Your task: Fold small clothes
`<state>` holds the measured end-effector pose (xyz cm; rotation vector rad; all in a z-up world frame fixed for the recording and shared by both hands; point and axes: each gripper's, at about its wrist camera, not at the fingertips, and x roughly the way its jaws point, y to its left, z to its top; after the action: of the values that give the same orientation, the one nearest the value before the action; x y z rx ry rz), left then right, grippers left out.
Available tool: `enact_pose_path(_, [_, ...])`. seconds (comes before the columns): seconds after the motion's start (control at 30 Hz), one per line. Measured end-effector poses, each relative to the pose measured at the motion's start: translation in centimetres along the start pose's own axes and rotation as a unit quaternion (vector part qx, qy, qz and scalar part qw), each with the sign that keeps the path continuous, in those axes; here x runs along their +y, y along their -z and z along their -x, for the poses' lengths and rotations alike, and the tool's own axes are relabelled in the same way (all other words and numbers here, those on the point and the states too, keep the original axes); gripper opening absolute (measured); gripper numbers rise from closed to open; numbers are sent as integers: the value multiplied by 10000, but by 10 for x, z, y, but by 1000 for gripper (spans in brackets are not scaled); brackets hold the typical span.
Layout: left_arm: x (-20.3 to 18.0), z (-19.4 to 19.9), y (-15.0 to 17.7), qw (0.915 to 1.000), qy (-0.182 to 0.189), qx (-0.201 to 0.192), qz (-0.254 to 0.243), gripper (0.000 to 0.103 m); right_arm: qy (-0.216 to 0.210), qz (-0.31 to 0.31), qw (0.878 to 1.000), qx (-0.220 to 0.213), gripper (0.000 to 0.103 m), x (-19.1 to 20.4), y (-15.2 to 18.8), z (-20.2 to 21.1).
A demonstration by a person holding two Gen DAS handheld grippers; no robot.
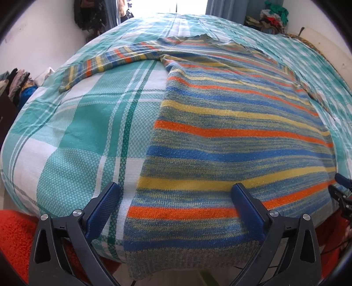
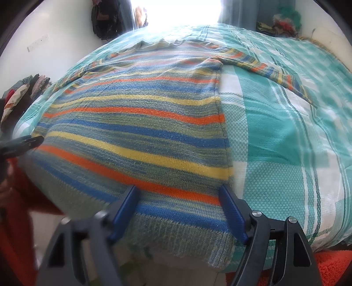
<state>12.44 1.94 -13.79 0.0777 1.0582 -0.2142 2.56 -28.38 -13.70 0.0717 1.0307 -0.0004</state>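
Striped orange-blue-yellow knit sweater [image 1: 231,136] spread flat on teal plaid bedsheet [image 1: 88,132], hem near. Left gripper [image 1: 176,198], right gripper [image 2: 179,198] both apart, straddling hem corners, likely readying first fold.

Two black claws, blue pads
Left claw [image 1: 175,194] and right claw [image 2: 179,197]: matte black arms, ribbed blue pads, silver pivot screws.

It was a home bedroom: a bed [image 1: 92,132] under a teal plaid sheet, clothes piled [image 1: 272,19] at upper right, curtained window behind.
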Motion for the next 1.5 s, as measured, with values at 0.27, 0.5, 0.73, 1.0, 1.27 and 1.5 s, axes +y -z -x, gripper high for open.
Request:
enact_pose_path(0.27, [-2, -1, 1, 10000, -64, -11, -55, 102, -15, -5, 10000, -28, 76, -2, 0, 1])
enact_pose_path(0.5, [-3, -1, 2, 9999, -108, -39, -75, 103, -39, -10, 10000, -81, 76, -1, 1, 3])
enact_pose_path(0.73, [-5, -2, 3, 9998, -176, -76, -114, 102, -52, 1, 9999, -118, 77, 0, 2, 4])
enact_pose_path(1.0, [-5, -2, 3, 9997, -177, -78, -115, 102, -52, 4, 9999, -127, 78, 0, 2, 4])
enact_pose_path(1.27, [-5, -2, 3, 9997, -179, -78, -113, 102, -44, 10, 9999, -133, 78, 1, 2, 4])
enact_pose_path(1.5, [-5, -2, 4, 9997, -183, -77, -113, 102, -53, 4, 9999, -134, 79, 1, 3, 4])
